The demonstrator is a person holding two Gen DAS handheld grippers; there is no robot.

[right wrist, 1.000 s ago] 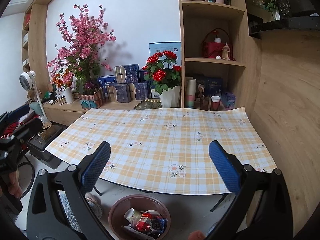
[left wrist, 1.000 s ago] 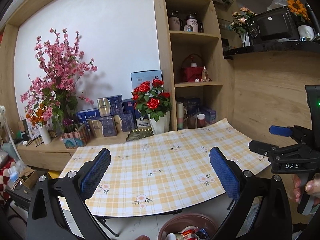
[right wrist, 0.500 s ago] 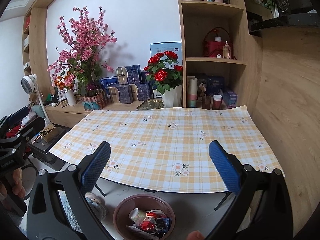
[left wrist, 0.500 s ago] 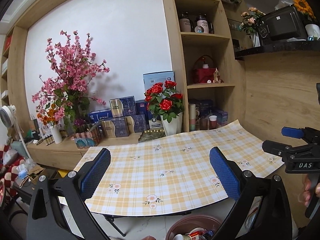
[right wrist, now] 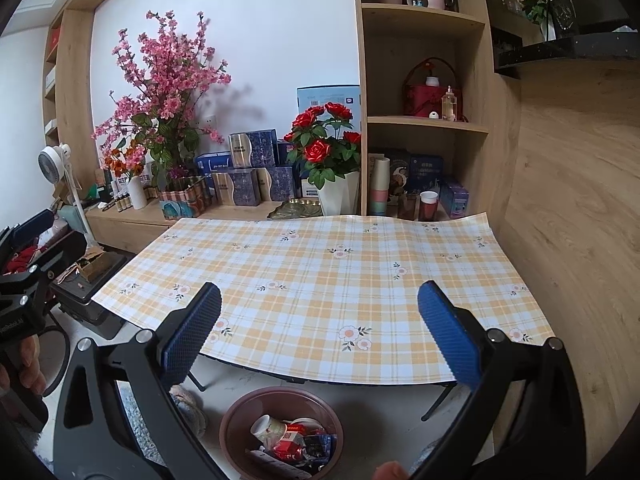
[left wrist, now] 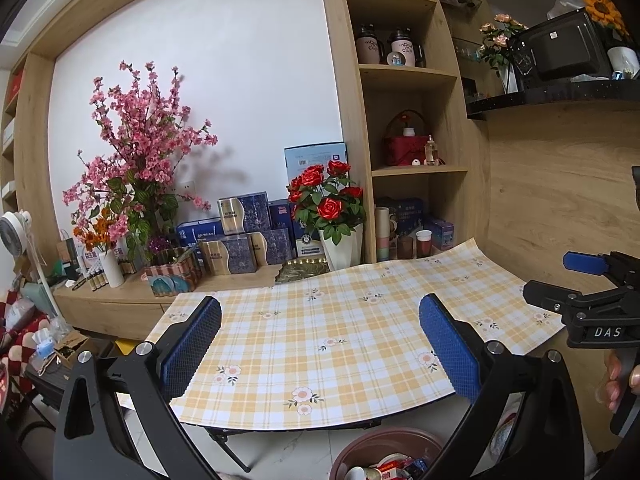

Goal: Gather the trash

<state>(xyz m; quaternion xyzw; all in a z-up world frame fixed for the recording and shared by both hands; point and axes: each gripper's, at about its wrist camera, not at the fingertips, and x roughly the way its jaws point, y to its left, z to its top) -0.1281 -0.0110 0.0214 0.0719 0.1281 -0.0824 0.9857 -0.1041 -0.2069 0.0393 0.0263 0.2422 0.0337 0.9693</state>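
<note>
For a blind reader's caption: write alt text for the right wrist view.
The open right hand-held gripper hangs above a brown bin of trash on the floor, in front of a table under a bare yellow plaid cloth. Behind it, shelves hold red roses, pink blossoms, boxes and cups.

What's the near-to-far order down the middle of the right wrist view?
Brown bin of trash on the floor → plaid tablecloth → white vase of red roses → white wall. The right gripper frames it, jaws wide open and empty.
</note>
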